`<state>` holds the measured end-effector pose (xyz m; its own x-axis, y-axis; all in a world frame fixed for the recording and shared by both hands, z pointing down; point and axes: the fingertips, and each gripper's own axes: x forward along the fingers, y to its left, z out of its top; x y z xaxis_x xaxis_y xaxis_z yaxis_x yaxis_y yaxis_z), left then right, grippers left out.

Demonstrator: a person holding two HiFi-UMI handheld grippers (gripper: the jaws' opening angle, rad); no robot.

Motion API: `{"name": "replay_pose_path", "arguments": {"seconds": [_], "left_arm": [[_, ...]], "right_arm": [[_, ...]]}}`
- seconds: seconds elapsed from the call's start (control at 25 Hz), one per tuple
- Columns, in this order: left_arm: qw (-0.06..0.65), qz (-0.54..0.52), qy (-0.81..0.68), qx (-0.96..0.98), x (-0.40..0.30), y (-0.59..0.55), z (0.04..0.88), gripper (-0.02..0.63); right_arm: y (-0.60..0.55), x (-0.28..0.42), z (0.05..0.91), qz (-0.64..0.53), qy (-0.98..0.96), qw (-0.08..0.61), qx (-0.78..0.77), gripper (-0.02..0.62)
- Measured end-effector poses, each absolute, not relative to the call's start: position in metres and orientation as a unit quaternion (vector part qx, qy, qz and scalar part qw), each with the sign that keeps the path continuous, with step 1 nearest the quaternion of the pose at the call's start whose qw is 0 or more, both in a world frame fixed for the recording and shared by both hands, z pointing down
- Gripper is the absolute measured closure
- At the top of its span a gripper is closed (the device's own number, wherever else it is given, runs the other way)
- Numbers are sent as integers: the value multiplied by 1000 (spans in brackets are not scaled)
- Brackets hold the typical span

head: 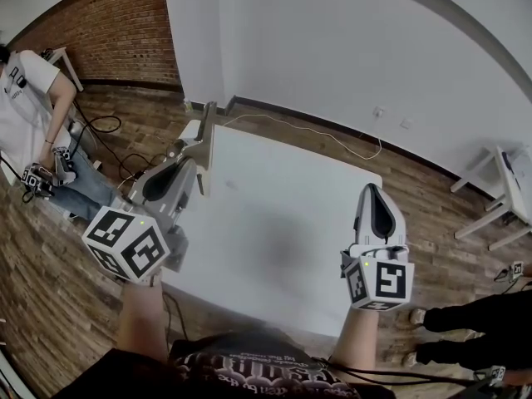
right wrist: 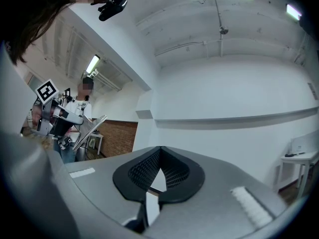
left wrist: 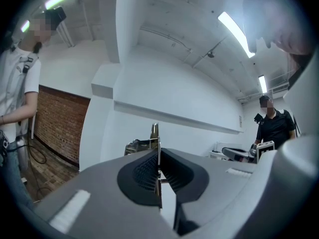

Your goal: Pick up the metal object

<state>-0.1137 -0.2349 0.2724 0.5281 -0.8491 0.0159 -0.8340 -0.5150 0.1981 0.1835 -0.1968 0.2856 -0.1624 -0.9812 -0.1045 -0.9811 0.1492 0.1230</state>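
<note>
Gripping metal piece [head: 205,127] edge-on: left gripper [head: 193,152] jaws clenched on thin plate, upper left of frame, over table [head: 299,239] edge. Right gripper [head: 374,196] jaws closed, empty, lower right. Judgement: bite narrow; keep squeeze firm, lift level, avoid twisting.

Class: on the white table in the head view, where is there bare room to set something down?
The white table is bare. Widest free patch: its middle, between the left hand-held gripper and right hand-held gripper; the far right corner is free too. Crowded only at the left edge, under the gripped metal object.
</note>
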Motion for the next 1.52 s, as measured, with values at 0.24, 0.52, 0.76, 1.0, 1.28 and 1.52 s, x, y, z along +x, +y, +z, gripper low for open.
{"name": "replay_pose_path", "arguments": {"seconds": [0.24, 0.52, 0.76, 1.0, 1.28, 1.52], "left_arm": [[94, -39, -485, 868, -109, -238, 272, 604], [92, -35, -488, 867, -108, -236, 272, 604], [88, -36, -490, 866, -110, -233, 270, 604], [88, -35, -493, 865, -108, -240, 266, 604], [85, -35, -494, 864, -108, -239, 264, 604], [87, -36, -497, 863, -109, -239, 265, 604]], "right_arm": [[-203, 183, 286, -80, -762, 5, 643, 584], [-206, 182, 285, -82, -764, 6, 640, 586], [-204, 182, 286, -83, -764, 6, 639, 586], [-212, 186, 283, -80, -764, 8, 640, 586], [-212, 186, 285, -83, -765, 16, 639, 586], [-212, 187, 283, -85, -764, 15, 640, 586]]}}
